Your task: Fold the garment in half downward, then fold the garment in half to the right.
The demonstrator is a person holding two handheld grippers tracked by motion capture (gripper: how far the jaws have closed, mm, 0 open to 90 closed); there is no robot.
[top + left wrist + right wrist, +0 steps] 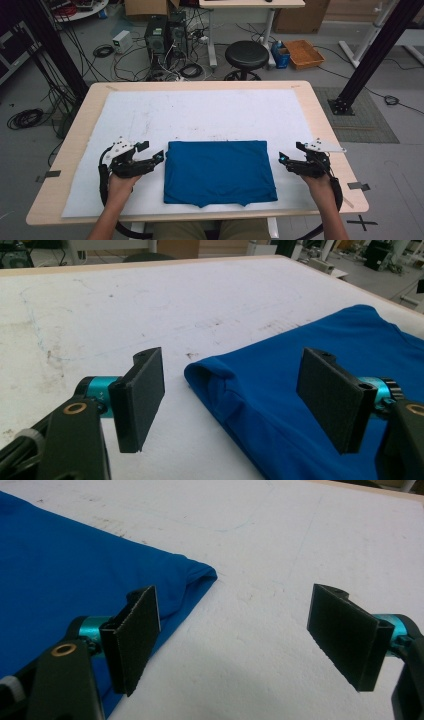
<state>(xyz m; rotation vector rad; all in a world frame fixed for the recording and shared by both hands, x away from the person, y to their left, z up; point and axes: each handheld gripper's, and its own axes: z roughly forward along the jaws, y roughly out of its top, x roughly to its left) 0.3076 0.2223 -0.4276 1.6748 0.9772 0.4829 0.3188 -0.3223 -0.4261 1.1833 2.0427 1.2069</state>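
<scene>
High view: folded blue cloth garment (219,171) flat on the white sheet (200,115) over the light wooden table (320,115), between the two grippers. Left gripper (157,157) just beside the left edge of the fabric, right gripper (284,158) just beside the right edge, each held in a hand (121,182). From here hard to tell if the tips touch the cloth; jaw spread too small to judge. Forearms cut off at the bottom edge.

Left gripper view: jaws wide apart, nothing between the pads. Folded corner of the blue garment (300,390) in the gap, closer to the right jaw; right jaw in front of the fabric, left jaw over bare white sheet (125,310). Lower part of the cloth cut off by the frame.

Right gripper view: jaws wide apart too, holding nothing. Corner of the garment (75,580) beside and behind the left jaw, partly hidden by it; right jaw over stained white sheet (280,545). Contact with the cloth not possible to tell.
</scene>
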